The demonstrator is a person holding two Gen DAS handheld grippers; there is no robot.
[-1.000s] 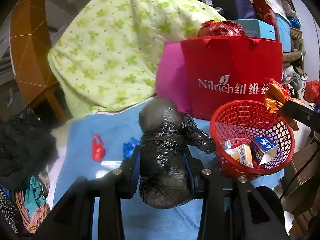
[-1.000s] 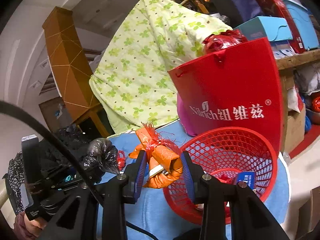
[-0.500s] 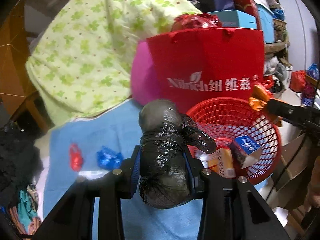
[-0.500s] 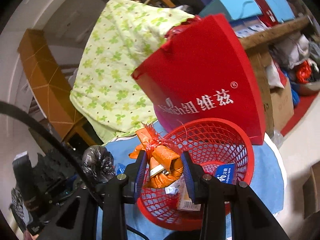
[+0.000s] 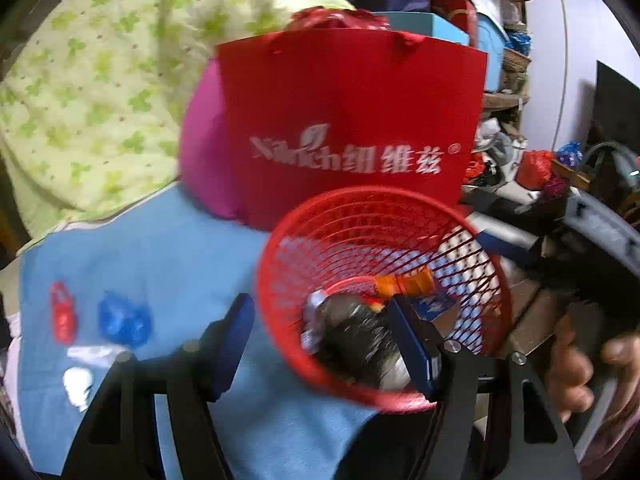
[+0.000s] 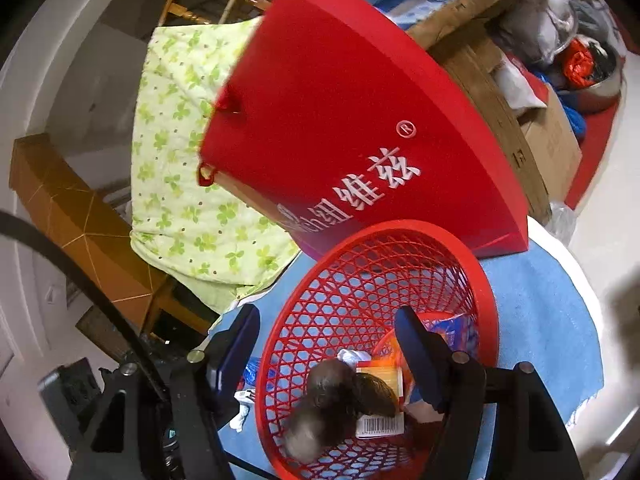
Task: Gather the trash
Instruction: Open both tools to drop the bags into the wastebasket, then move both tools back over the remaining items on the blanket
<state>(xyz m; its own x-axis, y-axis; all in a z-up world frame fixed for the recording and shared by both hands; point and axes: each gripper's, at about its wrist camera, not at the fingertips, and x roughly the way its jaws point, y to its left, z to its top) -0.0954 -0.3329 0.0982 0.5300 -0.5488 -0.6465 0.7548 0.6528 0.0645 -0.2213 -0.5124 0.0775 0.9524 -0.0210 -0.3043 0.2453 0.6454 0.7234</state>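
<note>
The red mesh basket stands on the blue cloth. A crumpled black plastic bag lies loose inside it, on top of small boxes. An orange wrapper lies in the basket too. My left gripper hangs over the basket's near rim, its jaws opening and the pads clear of the bag below. My right gripper hovers over the basket from the other side, its jaws also opening with nothing pressed between them.
A red paper bag and a pink bag stand behind the basket, with a green quilt further left. Red, blue and white scraps lie on the cloth. A hand is at right.
Both grippers moved over the basket and tilted down. The left let go of the black bag and the right let go of the orange wrapper; both now lie in the basket.
</note>
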